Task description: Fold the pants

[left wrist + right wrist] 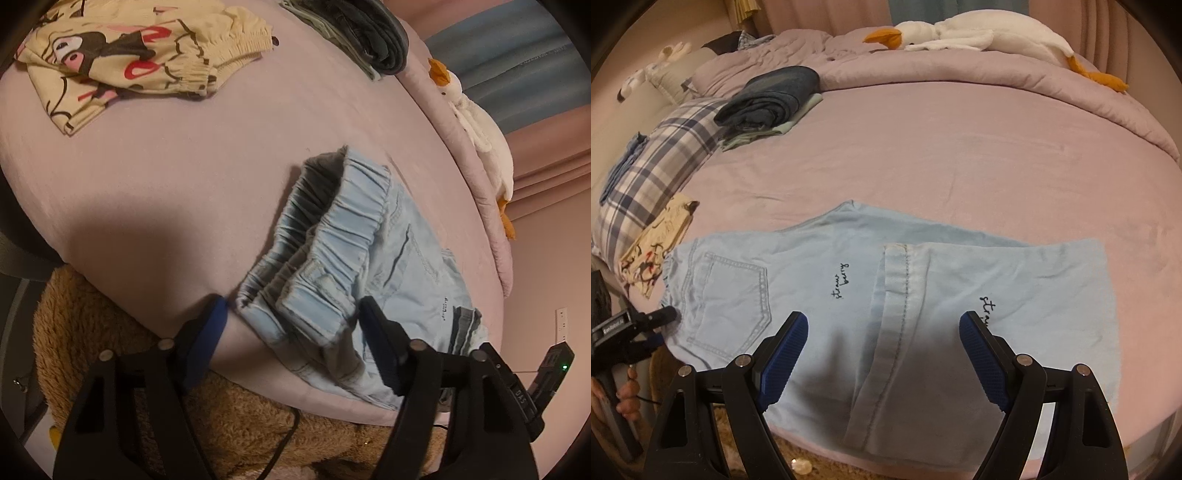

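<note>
pants point(820, 295) lie flat on the bed point(942, 166), waistband at its near edge. left gripper point(291, 325) straddles the waistband, unpinched; right gripper point(882, 332) hovers spread. catch both waistband layers together before lifting.

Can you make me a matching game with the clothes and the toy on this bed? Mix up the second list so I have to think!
Things:
1. light blue pants
2. plush goose
3. yellow cartoon shorts
4. dark folded jeans

Places:
A. stacked on pale folded clothes, next to the plaid pillow
B. lying on the bunched-up quilt at the far edge of the bed
C. spread flat on the pink sheet right in front of the hand-held grippers
D. crumpled on the sheet, elastic waist showing

Pairs: 1-C, 2-B, 3-D, 4-A
</note>
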Tool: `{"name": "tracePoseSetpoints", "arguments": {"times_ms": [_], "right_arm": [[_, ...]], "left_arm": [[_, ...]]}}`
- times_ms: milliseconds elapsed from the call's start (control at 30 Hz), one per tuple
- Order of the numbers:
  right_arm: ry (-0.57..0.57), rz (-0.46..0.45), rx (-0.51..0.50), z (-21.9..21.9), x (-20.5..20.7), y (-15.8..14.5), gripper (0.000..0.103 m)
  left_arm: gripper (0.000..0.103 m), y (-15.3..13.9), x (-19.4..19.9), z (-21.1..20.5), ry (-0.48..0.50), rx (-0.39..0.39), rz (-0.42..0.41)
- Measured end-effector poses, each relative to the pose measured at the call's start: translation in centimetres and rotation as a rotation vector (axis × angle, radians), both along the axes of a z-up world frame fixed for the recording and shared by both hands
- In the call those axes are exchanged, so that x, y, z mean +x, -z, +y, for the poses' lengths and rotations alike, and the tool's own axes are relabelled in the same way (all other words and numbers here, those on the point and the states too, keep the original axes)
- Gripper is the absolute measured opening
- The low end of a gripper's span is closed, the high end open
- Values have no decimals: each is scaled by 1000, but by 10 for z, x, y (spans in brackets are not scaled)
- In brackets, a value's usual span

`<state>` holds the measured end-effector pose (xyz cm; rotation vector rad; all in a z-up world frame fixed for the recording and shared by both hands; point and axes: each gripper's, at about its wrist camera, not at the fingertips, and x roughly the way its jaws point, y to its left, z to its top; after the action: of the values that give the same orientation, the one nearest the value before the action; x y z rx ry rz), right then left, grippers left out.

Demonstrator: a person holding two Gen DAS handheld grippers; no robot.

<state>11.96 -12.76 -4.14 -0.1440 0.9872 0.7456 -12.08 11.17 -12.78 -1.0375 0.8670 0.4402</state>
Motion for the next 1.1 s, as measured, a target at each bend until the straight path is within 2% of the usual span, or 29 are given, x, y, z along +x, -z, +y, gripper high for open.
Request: {"name": "tracePoseSetpoints", "arguments": {"times_ms": [133, 433, 700, 800, 967, 1100], "right_arm": [[3, 2, 5, -1, 0, 0, 84], [-3, 7, 15, -1, -1, 0, 84], [-9, 12, 22, 0, -1, 1, 84], [-6, 26, 25, 0, 1, 3, 84], [0, 35, 39, -1, 2, 2, 84], [20, 22, 64, -14, 4, -3, 84]], "left_arm": [[60, 1, 3, -2, 14, -21, -12], [57, 1, 12, -3, 16, -21, -10], [51, -1, 20, -5, 19, 22, -9], [43, 3, 24, -3, 0, 40, -9], [35, -23, 32, -17, -1, 127, -14], [32, -69, 41, -37, 73, 170, -143]]}}
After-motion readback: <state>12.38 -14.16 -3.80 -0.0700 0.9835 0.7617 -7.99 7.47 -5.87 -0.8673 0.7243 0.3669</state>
